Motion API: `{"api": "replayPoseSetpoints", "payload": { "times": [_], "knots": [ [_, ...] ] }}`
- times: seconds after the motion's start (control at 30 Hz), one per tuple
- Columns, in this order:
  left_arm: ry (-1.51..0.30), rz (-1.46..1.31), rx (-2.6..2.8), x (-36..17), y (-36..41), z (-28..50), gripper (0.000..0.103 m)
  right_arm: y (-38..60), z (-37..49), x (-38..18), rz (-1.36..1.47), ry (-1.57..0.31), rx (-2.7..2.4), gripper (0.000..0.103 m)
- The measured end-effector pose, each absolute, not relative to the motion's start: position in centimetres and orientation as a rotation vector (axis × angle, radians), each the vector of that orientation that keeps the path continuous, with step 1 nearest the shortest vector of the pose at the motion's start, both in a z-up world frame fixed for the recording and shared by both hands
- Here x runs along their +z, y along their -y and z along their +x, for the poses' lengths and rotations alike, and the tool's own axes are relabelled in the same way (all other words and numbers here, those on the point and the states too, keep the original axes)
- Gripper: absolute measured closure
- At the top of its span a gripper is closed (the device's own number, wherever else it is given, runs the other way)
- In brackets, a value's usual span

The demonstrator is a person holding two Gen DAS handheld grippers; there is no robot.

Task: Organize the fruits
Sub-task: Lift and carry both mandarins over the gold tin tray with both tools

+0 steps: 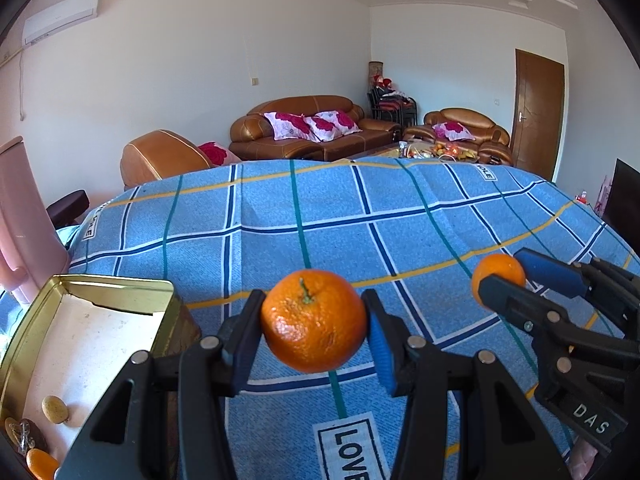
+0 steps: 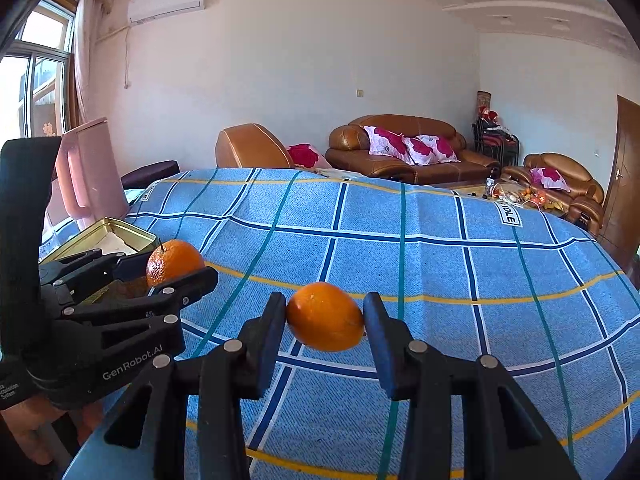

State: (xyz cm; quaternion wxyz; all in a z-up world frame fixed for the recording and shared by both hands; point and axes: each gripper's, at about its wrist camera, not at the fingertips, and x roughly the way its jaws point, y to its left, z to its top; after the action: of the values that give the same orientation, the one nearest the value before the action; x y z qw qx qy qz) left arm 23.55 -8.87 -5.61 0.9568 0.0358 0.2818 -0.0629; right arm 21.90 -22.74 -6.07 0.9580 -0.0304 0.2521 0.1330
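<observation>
My left gripper [image 1: 314, 320] is shut on a round orange with a green stem [image 1: 314, 326] and holds it above the blue checked cloth [image 1: 320, 208]. My right gripper [image 2: 325, 316] is shut on a second, smoother orange [image 2: 325, 317], also held above the cloth. Each gripper shows in the other's view: the right gripper [image 1: 506, 276] with its orange [image 1: 498, 276] at the right, the left gripper [image 2: 176, 266] with its orange [image 2: 174, 262] at the left. An open gold tin [image 1: 120, 292] stands at the left with a small potato-like piece [image 1: 55, 409] and an orange fruit [image 1: 40, 464] inside.
A pink jug [image 2: 90, 172] stands behind the tin [image 2: 100, 232] at the cloth's left edge. Brown leather sofas [image 1: 308, 128] with floral cushions and a low table with fruit [image 1: 440, 152] stand beyond the cloth. A wooden door [image 1: 538, 112] is at the far right.
</observation>
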Motion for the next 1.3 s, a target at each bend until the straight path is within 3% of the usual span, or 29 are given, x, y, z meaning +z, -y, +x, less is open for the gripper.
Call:
{"api": "replayPoseSetpoints", "payload": {
  "times": [1.3],
  "knots": [
    [-0.383,0.105,-0.075,-4.0,8.8,18.8,0.053,21.9,18.7,-5.4,-0.137,-0.357,0.264,0.06]
  ]
}}
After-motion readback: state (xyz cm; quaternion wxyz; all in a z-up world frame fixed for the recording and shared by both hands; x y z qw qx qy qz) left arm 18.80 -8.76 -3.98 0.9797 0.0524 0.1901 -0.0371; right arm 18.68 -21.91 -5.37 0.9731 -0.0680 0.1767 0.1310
